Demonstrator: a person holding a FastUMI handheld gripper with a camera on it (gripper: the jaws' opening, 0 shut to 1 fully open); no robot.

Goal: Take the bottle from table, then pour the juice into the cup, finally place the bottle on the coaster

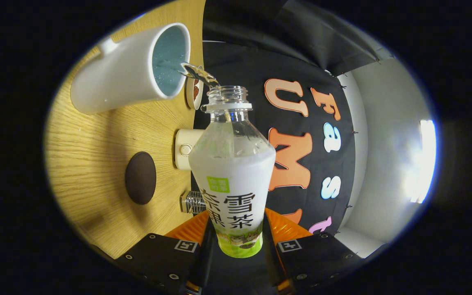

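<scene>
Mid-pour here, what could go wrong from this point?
The stream leaves the bottle mouth and enters the cup close to its rim, so a small wobble may spill onto the table. The gripper holds the bottle only near its base, so it might slip or tip. The coaster lies near the cup; a careless swing may knock it.

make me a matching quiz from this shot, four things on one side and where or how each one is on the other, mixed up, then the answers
Things:
1. bottle
2. cup
3. coaster
4. stream

Places or states:
A. dark disc, bare on the wooden table
B. white outside, blue inside, taking the liquid
C. uncapped, held between the gripper fingers
D. running from the bottle mouth over the cup rim

Pairs: 1-C, 2-B, 3-A, 4-D
</scene>
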